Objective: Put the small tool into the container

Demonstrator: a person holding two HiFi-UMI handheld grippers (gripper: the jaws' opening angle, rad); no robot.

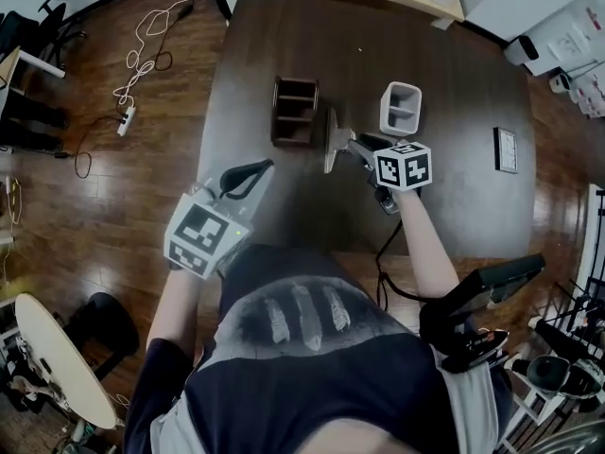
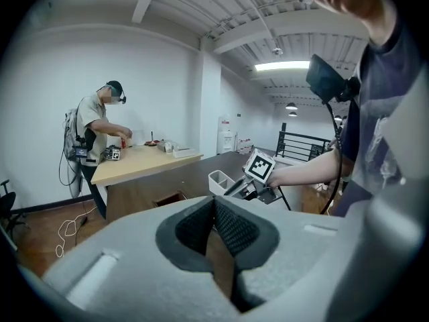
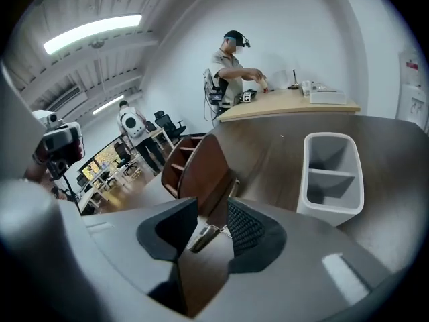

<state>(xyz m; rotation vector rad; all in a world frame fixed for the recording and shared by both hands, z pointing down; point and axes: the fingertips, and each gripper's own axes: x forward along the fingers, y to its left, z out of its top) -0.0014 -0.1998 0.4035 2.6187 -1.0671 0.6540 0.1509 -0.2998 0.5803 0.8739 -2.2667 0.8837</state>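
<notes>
grippers: two, one in each of the wearer's hands
right gripper [image 3: 213, 205]: jaws stand well apart and grip nothing; the small tool lies on the table in the gap between them, and neither pad presses on it
left gripper [image 2: 215, 202]: pads closed tip to tip with nothing between them; it hangs over the table near its near left corner, apart from every object
small tool [image 3: 202, 236]: one, slim and silvery, lying flat on the table just in front of the wooden organizer, outside the container
container [image 3: 333, 174]: one, white, with two compartments; it stands upright toward the table's far edge, right of the middle
wooden organizer [image 1: 295, 112]: one, brown, with open shelves; it sits toward the far edge, left of the container, with bare table between the two
table [image 1: 454, 93]: one, dark-topped
flat framed panel [image 1: 506, 149]: one, lying near the table's right edge, well apart from the rest
people behind: two in the right gripper view; one person [image 3: 234, 66] stands at a light desk [image 3: 295, 102] beyond the table's far edge, and a second person [image 3: 133, 123] is farther off among office chairs
power strip [image 1: 127, 119]: one, white, on the floor left of the table, with a white cable looping away from it
</notes>
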